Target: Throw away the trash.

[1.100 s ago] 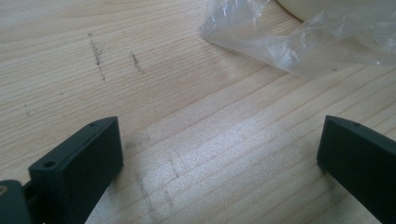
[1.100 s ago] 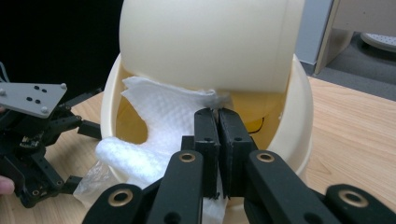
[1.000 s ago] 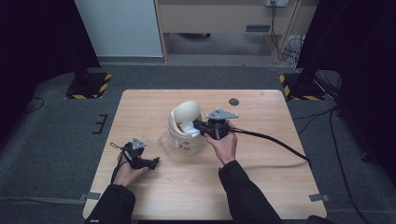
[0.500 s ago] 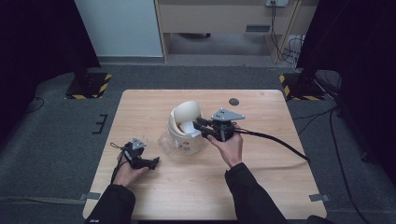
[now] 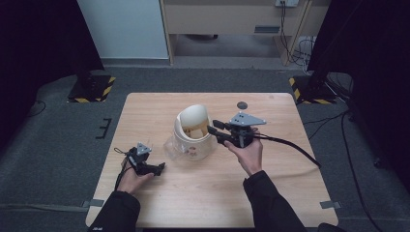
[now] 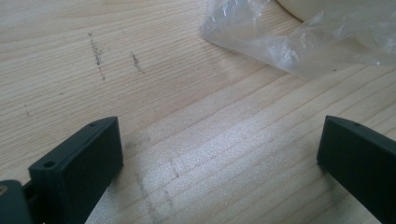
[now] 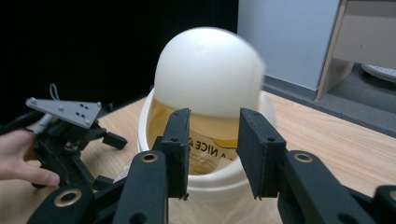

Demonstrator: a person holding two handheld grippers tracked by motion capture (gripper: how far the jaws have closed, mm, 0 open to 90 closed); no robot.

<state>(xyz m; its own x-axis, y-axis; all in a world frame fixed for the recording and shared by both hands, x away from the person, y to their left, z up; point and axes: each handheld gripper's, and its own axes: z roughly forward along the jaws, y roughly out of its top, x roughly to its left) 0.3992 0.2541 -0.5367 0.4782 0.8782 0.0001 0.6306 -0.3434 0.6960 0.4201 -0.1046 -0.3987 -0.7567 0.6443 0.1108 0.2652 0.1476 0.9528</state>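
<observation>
A white round bin (image 5: pixel 192 145) with a domed swing lid (image 5: pixel 193 117) stands mid-table. In the right gripper view the lid (image 7: pixel 208 70) is tipped, showing a yellow printed liner (image 7: pixel 208 140) inside. My right gripper (image 5: pixel 213 131) hangs just right of the bin's rim, and its jaws (image 7: pixel 214 119) are open with nothing between them. A clear plastic bag (image 5: pixel 172 145) lies against the bin's left side. My left gripper (image 5: pixel 157 168) rests low on the table to the front left, jaws wide open (image 6: pixel 219 135), with the bag's edge (image 6: pixel 289 42) just beyond them. The left gripper (image 7: pixel 70 135) also appears in the right gripper view.
A small dark disc (image 5: pixel 241 105) lies near the table's far edge. The right gripper's black cable (image 5: pixel 295 147) trails across the table's right side. The light wooden table (image 5: pixel 203 203) has bare surface at the front. A grey floor surrounds it.
My right gripper has drawn back to the right, a little away from the bin. The left gripper has stayed put.
</observation>
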